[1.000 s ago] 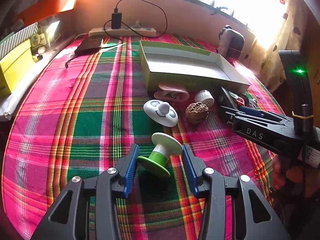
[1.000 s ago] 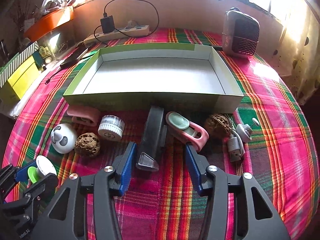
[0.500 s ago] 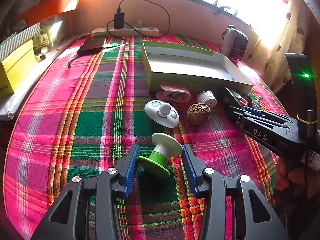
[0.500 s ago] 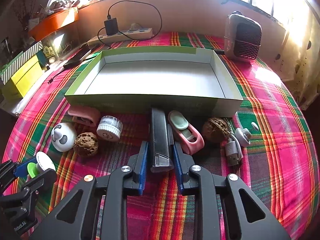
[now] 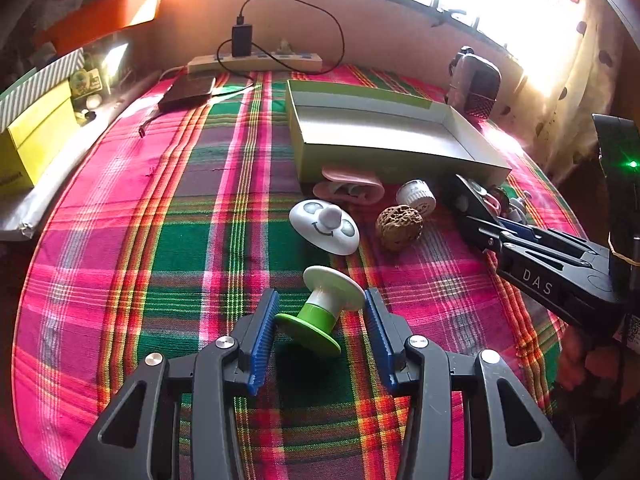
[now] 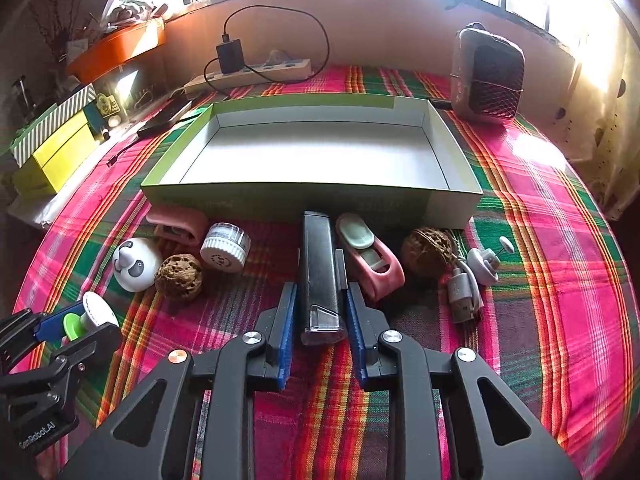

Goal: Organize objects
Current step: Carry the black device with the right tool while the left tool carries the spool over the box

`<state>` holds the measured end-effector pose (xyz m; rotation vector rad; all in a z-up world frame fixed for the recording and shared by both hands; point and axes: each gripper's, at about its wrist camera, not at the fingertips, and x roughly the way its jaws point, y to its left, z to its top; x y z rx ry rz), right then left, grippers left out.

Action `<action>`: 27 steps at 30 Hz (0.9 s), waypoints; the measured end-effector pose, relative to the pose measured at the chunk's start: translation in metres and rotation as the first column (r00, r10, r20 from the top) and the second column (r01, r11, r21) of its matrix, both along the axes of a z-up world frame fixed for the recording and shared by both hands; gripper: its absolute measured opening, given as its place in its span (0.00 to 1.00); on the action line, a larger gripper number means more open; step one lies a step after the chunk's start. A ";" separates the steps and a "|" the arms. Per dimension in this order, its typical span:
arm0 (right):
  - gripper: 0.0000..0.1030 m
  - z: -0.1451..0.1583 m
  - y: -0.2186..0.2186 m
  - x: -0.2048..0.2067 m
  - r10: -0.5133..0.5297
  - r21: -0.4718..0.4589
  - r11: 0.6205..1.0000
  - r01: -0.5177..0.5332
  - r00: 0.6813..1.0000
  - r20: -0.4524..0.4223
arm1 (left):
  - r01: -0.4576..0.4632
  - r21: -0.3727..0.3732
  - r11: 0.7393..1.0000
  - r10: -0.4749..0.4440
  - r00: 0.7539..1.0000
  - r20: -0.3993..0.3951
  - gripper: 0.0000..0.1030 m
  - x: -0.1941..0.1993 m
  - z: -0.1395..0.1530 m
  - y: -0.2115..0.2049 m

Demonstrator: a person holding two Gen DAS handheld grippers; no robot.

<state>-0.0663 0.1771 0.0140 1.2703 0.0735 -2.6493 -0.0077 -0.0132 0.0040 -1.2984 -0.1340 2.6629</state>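
Gripping now: right hand-held gripper (image 6: 322,322) clenched on a black bar-shaped device (image 6: 320,276); its jaws have just been closing, both blue pads against the device's sides.
Black device: lies lengthwise on the plaid cloth (image 6: 540,280), far end at the front wall of the open green box (image 6: 312,200).
Left hand-held gripper (image 5: 320,332): released; a green-and-white knob (image 5: 324,308) lies tilted between the pads, contact unclear.
Right of the device: pink clip (image 6: 370,256) just beside it, then a walnut (image 6: 426,252) and a white USB cable (image 6: 466,284).
Left of the device: white ribbed cap (image 6: 224,248), second walnut (image 6: 178,276), white panda-face knob (image 6: 134,264), pink holder (image 6: 178,224) against the box.
Box: nothing inside.
Background: power strip (image 6: 256,74) by the wall, dark mesh-fronted case (image 6: 486,76) behind the box's right corner.
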 end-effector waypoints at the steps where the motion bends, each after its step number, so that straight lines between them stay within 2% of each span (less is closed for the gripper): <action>1: 0.24 0.000 0.000 0.001 0.002 -0.001 1.000 -0.002 1.000 -0.001 | 0.000 0.001 1.000 0.000 1.000 -0.001 0.40 0.000 0.000 0.000; 27: 0.24 0.027 0.008 0.014 0.030 -0.035 0.999 -0.032 0.998 -0.057 | 0.015 -0.007 1.000 -0.016 0.999 -0.048 0.40 -0.006 0.030 0.009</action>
